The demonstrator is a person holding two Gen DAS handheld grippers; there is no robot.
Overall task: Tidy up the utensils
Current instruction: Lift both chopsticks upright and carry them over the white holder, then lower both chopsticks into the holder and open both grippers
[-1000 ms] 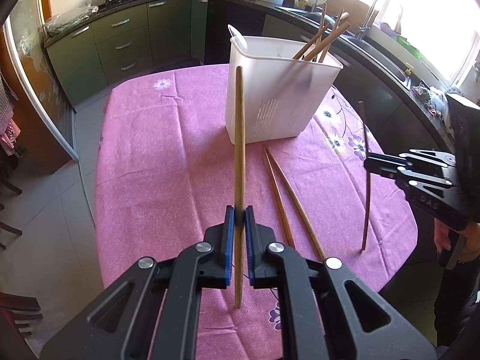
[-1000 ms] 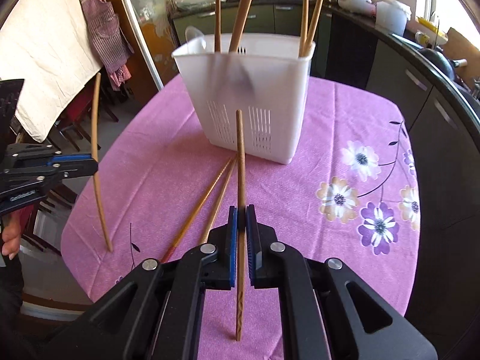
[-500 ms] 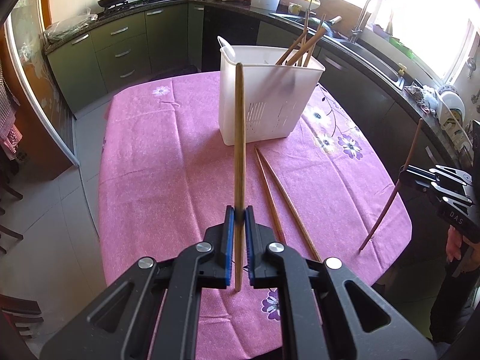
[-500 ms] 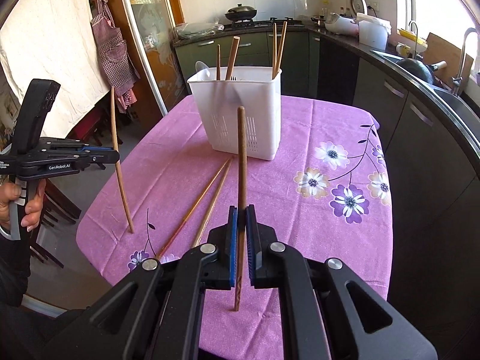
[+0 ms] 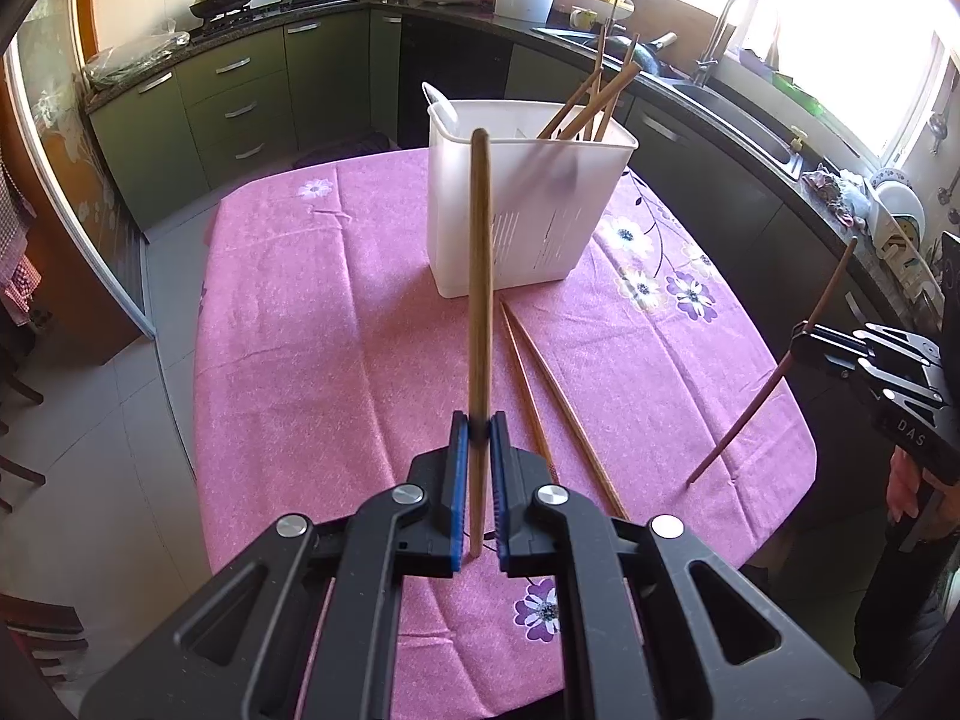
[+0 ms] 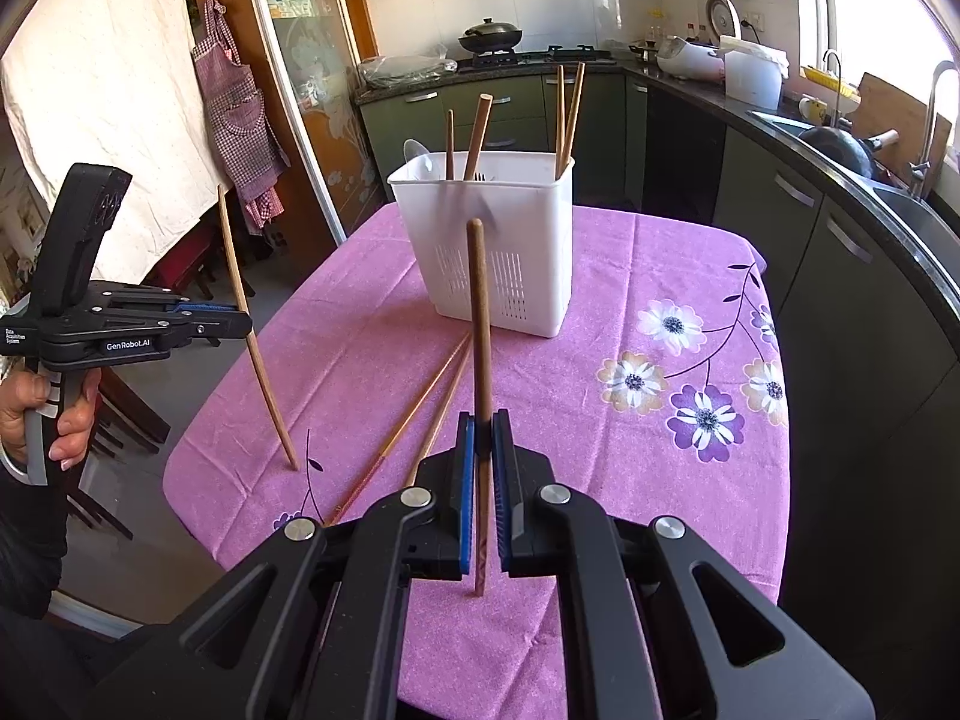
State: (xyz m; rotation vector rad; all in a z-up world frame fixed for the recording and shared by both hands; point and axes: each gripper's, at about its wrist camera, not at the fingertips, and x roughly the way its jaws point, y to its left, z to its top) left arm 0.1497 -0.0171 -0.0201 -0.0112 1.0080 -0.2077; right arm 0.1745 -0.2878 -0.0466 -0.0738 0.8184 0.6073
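My left claw (image 5: 474,426) was clamped tight on a chopstick (image 5: 480,276), and my right claw (image 6: 483,429) gripped another chopstick (image 6: 480,324) the same way. At twelve o'clock the white basket (image 6: 498,252) held several chopsticks and a spoon. Two loose chopsticks (image 5: 540,384) lay on the pink counter (image 5: 312,324), open room at nine o'clock.

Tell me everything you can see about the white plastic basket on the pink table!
The white plastic basket is a tall, boxy utensil holder with an open top and narrow drainage slots low on its walls. It stands upright on the pink flowered tablecloth, toward the far end. Wooden chopsticks and a white spoon stick out of it. Two loose chopsticks lie just in front. Neither gripper touches it.
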